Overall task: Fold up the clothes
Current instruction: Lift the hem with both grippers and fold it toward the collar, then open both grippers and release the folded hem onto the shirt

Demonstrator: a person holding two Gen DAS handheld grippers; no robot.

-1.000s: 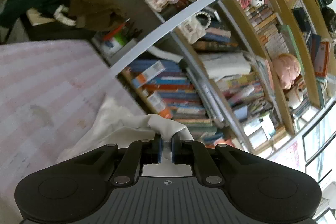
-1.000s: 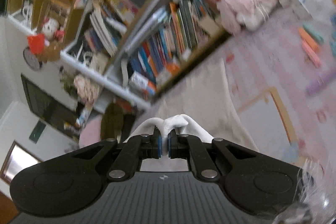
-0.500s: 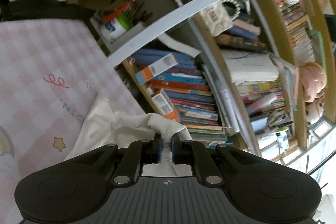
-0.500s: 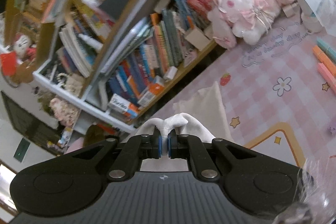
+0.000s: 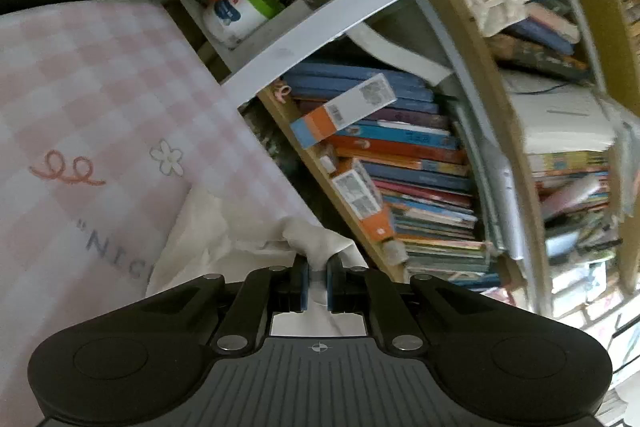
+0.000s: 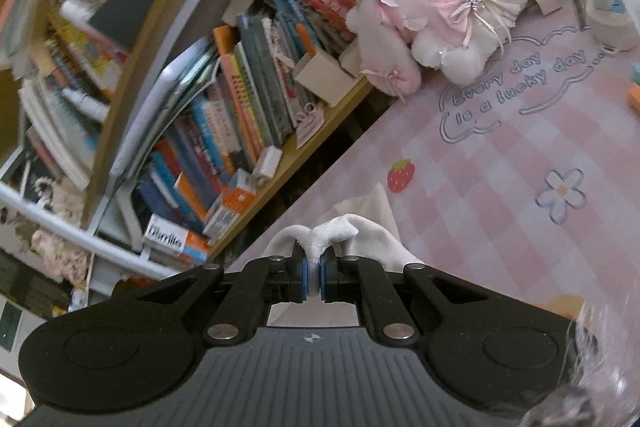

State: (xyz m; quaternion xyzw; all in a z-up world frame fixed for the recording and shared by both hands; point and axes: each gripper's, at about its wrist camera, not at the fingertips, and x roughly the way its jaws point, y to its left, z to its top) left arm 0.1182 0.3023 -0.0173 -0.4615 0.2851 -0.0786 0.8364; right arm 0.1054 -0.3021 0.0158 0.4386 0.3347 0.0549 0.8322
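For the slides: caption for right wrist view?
Right hand-held gripper pinches bunched white cloth garment above pink checked tablecloth, bookshelf behind.

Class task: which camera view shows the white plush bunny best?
The right wrist view: the white plush bunny sits whole and sharp at the pink checked mat's far edge by the bookshelf. The left wrist view does not show it.

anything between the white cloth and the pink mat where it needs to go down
Nothing visible is. Both claws are shut on the white cloth: the left claw and the right claw. The pink checked mat ahead of the cloth is bare. The white plush toy sits farther off at the mat's edge by the bookshelf.
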